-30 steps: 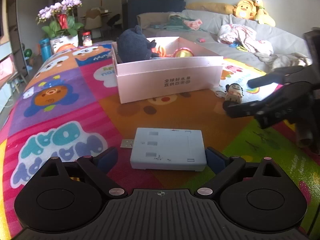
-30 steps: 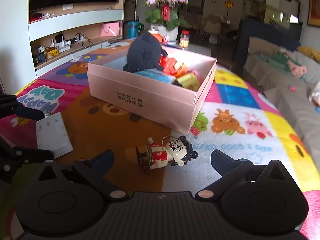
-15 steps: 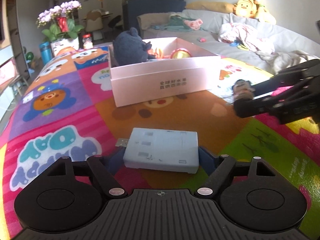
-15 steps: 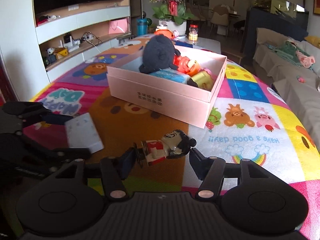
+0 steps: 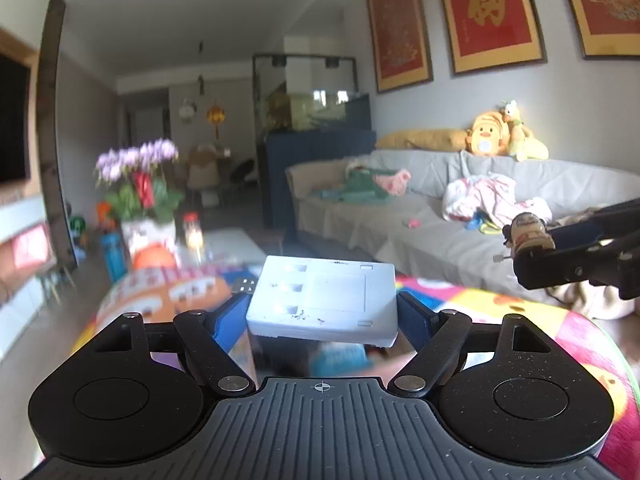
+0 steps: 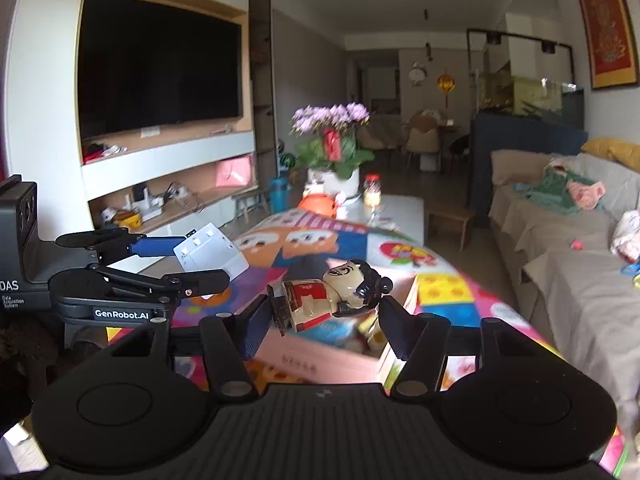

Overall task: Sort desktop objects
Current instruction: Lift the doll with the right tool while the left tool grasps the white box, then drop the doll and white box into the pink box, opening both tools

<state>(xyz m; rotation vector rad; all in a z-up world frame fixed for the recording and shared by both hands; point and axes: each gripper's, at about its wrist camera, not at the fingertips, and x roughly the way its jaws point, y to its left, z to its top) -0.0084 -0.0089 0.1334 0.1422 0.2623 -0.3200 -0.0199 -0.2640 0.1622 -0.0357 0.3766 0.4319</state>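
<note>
My left gripper (image 5: 322,314) is shut on a flat white plastic box (image 5: 324,300) and holds it up in the air above the table. It also shows in the right wrist view (image 6: 210,254). My right gripper (image 6: 322,316) is shut on a small toy figure (image 6: 332,294) with a black hair bun and red-and-white body, held above the pink open box (image 6: 320,360). The figure shows in the left wrist view (image 5: 528,232) at the right, level with the white box.
The pink box holds several toys and sits on the colourful cartoon mat (image 6: 440,288). A flower pot (image 6: 332,156), a jar (image 6: 372,196) and a blue bottle (image 6: 278,196) stand at the table's far end. A grey sofa (image 5: 440,220) runs along the right.
Both grippers closed on their objects and lifted them off the mat. They now hold them high, with the right one over the pink box.
</note>
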